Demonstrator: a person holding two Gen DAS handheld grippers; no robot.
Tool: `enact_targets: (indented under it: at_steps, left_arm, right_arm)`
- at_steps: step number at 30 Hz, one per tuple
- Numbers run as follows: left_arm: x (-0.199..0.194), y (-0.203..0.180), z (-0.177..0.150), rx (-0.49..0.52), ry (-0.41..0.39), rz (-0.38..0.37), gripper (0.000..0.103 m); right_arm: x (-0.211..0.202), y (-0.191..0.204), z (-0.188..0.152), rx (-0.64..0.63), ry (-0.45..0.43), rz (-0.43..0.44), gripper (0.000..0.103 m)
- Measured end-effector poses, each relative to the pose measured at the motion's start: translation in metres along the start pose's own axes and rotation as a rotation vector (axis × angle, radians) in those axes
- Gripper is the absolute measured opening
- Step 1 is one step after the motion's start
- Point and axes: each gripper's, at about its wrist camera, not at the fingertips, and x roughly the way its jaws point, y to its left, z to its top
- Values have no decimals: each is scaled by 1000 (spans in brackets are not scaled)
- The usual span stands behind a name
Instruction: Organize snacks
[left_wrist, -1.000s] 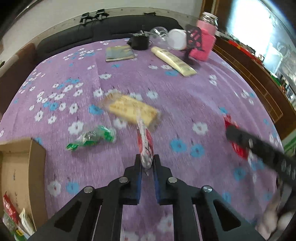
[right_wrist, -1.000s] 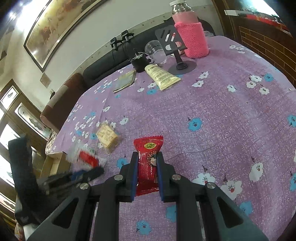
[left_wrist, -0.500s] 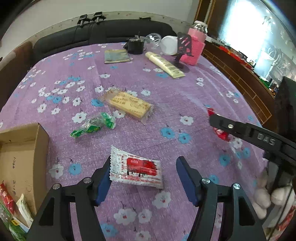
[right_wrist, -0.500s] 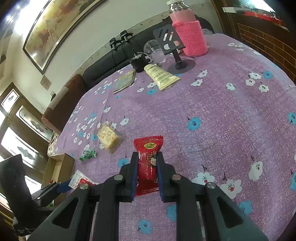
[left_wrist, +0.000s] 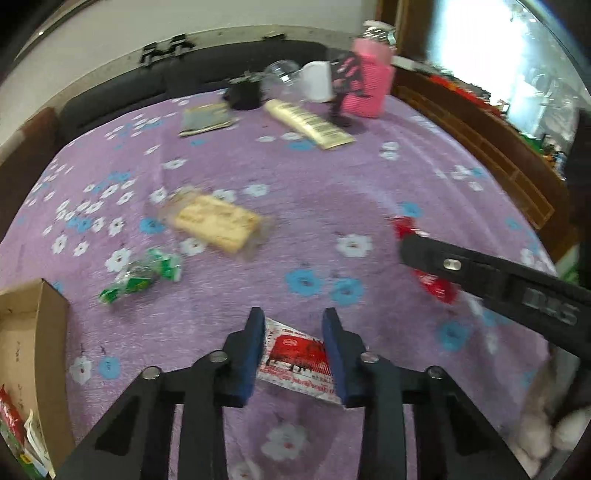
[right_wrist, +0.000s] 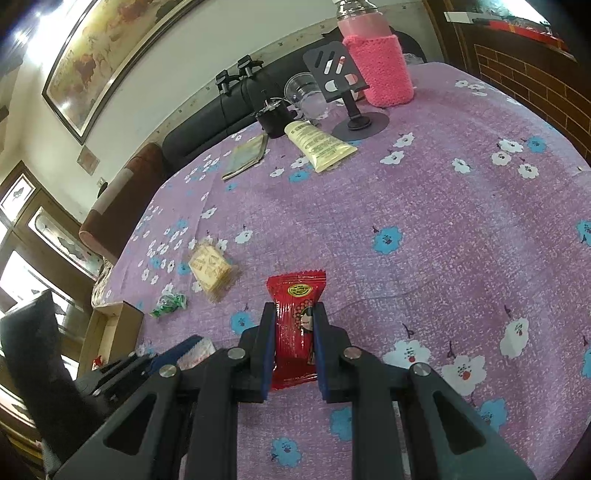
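The left gripper (left_wrist: 293, 328) has just been closing around a red-and-white snack packet (left_wrist: 297, 356) on the purple floral tablecloth (left_wrist: 314, 184) — pads flank it, contact unclear — cardboard box (left_wrist: 40, 332) at left

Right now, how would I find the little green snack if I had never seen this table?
Start at the purple flowered tablecloth and find the brown cardboard box at its left edge. Just beyond the box's corner lies the green snack, between the box and the pale cracker pack. It is the only green wrapper loose on the cloth, small, crinkly and see-through, with twisted ends.
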Motion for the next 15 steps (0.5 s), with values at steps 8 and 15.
enact_targets:
  at_steps: [8,15]
  left_arm:
    - [-32,-15,-13,20,-11,-208,0]
    - [-47,-25,-23,69,-2,-256,33]
  right_arm:
    - [-3,3,0,-14,-12,0,17]
    - [-12,-15,9,55,-38,10,17]
